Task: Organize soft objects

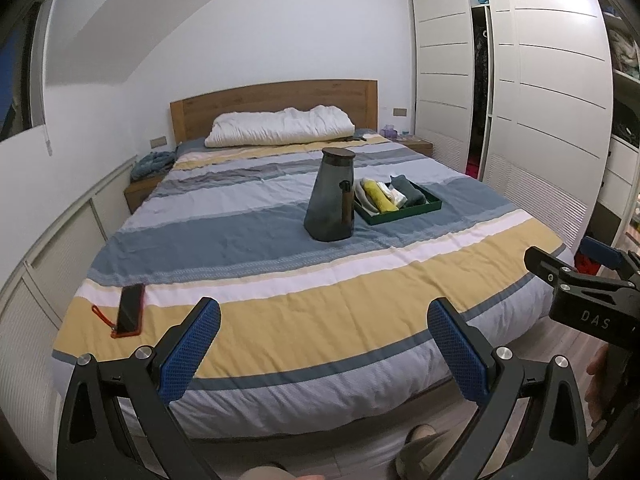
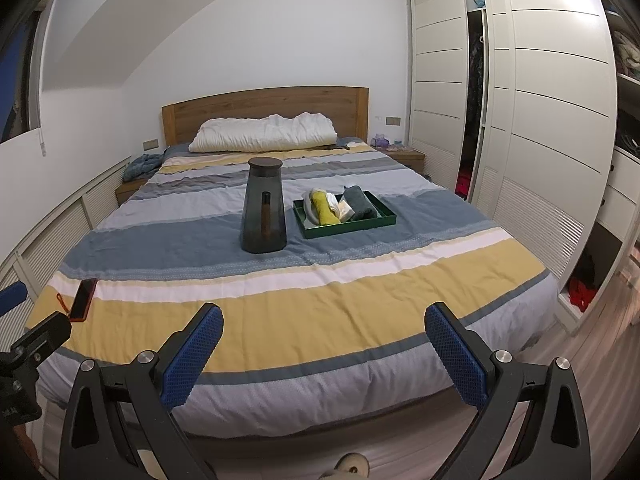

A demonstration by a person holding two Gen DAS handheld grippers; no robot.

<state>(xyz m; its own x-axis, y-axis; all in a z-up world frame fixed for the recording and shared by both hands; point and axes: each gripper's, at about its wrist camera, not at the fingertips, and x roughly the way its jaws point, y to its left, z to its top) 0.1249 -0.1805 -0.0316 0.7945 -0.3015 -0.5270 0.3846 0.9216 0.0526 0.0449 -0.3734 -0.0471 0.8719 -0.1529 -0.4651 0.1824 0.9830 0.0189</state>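
— Nearest first?

— Left gripper [image 1: 324,344] and right gripper [image 2: 324,344] both at the foot edge of the bed [image 1: 280,320], jaws spread wide, pinching nothing. Side by side, roughly level, aimed along the bed toward the headboard [image 1: 276,100]. Well short of anything soft.

— On the bed close by?

— Only a phone in a red case [image 1: 130,310], near the foot-left corner. No part in the task, by the look of it.

— Further in?

— Past the middle: a dark grey pitcher [image 2: 263,210], upright, lid on. Just beside it, toward the right edge, a green tray [image 2: 380,220] holding the soft things: a yellow roll [image 2: 325,208], a dark grey roll [image 2: 360,202], whitish cloths [image 2: 338,206] between and beside them. Packed together, touching.

— Which way from the jaws?

— Ahead and slightly right of centre for the left gripper, about dead ahead for the right. Right one probably nearer, being on the tray's side. Long axes of the rolls roughly foot-to-head, slightly skewed, so jaws closing across the bed's width would likely straddle a roll.

— Risk?

— Pitcher close to the tray's left rim; an approach from the left might knock it.

— Beyond?

— White pillow [image 1: 280,128] against the headboard; wardrobe [image 1: 552,120] along the right, partly open.
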